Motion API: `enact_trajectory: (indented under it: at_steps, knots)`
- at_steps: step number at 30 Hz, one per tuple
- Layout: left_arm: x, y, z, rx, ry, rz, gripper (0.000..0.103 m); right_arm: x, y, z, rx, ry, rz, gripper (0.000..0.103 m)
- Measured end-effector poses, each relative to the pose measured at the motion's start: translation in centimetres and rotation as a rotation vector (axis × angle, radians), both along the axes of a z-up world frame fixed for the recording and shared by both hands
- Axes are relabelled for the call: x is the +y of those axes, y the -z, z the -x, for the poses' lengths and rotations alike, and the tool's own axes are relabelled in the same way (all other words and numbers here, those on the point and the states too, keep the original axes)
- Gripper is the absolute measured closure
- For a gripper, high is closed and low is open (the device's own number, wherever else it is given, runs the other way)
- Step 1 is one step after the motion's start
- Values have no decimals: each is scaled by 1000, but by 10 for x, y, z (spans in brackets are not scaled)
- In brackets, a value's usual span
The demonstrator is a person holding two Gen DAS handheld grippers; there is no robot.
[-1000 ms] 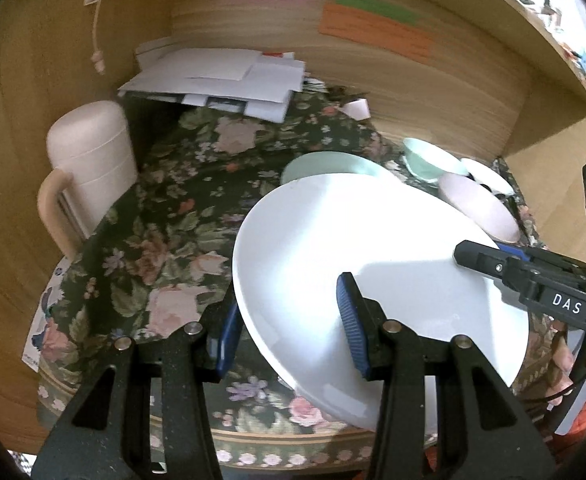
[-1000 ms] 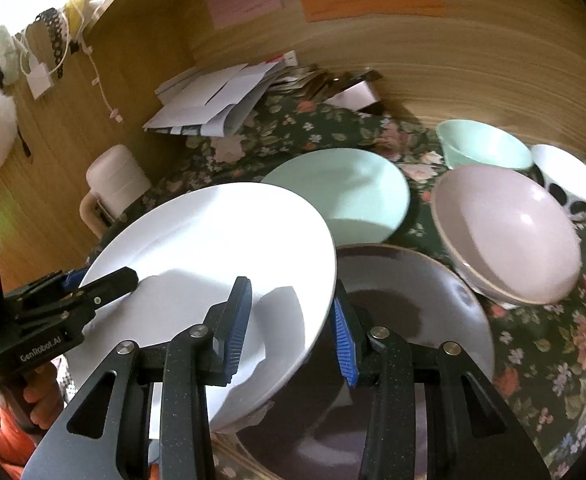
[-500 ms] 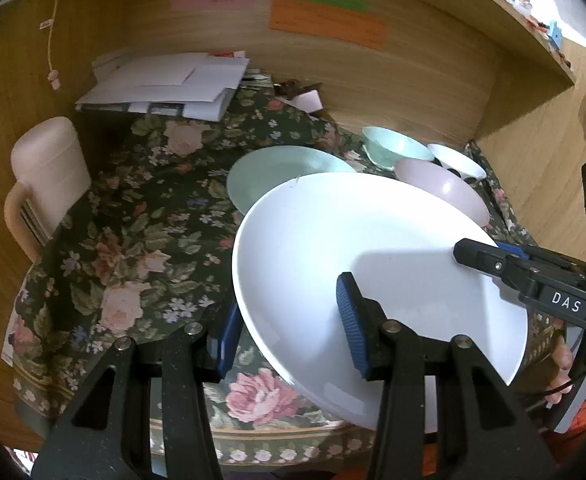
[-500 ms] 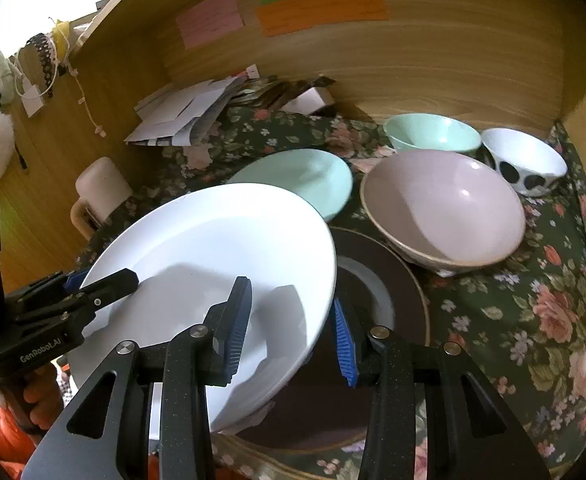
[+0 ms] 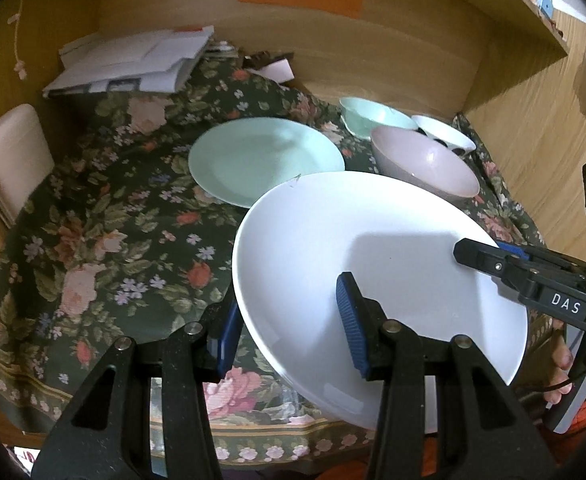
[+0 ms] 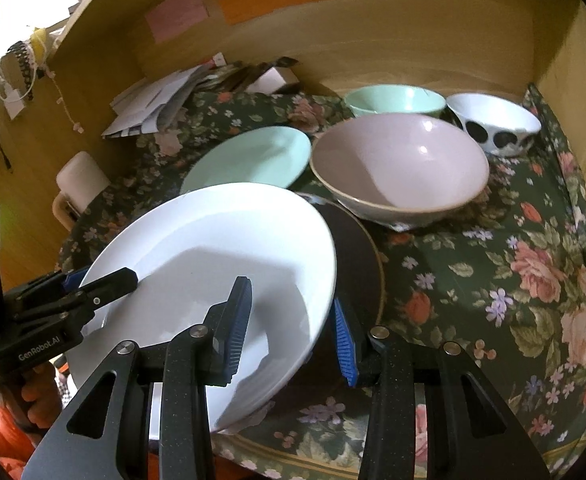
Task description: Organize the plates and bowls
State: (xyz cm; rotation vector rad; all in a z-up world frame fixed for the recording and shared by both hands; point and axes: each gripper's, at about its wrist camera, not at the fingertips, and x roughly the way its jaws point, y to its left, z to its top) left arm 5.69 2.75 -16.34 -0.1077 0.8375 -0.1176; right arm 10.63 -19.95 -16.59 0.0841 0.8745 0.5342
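Note:
A large white plate (image 5: pixel 373 248) hangs tilted over the near edge of the floral table. My left gripper (image 5: pixel 289 324) is shut on its left rim, and my right gripper (image 6: pixel 291 332) is shut on its right rim. Each gripper shows in the other's view: the right gripper (image 5: pixel 493 264) on the plate's far rim, the left gripper (image 6: pixel 105 284) likewise. A dark brown plate (image 6: pixel 357 260) lies partly under the white plate (image 6: pixel 221 248). Behind are a mint plate (image 5: pixel 265 160), a pink bowl (image 6: pixel 397 164), a mint bowl (image 6: pixel 393 98) and a white black-dotted bowl (image 6: pixel 493 124).
A cream jug (image 5: pixel 13 160) stands at the table's left edge. A pile of white papers (image 5: pixel 133 60) lies at the back left against the wooden wall (image 5: pixel 373 52). A wooden side panel (image 6: pixel 581 92) closes the right. A person's hand (image 5: pixel 565 364) holds the right gripper.
Both grippers have carried the white plate together toward the table's near edge. The mint plate, partly covered before, now shows whole. Both grips stay the same.

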Motion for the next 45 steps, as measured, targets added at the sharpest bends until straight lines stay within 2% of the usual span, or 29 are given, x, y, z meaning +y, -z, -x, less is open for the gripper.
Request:
enact_trajectory:
  at_steps: [13, 25, 45]
  knots:
    - [-11, 19, -16, 51, 19, -4, 57, -9, 20, -11, 57, 33, 7, 68]
    - [-6, 31, -28, 92, 4, 16, 57, -5, 24, -21, 75, 24, -1, 68]
    - [-12, 36, -37, 82, 18, -34, 58, -12, 16, -19, 85, -1, 24, 67]
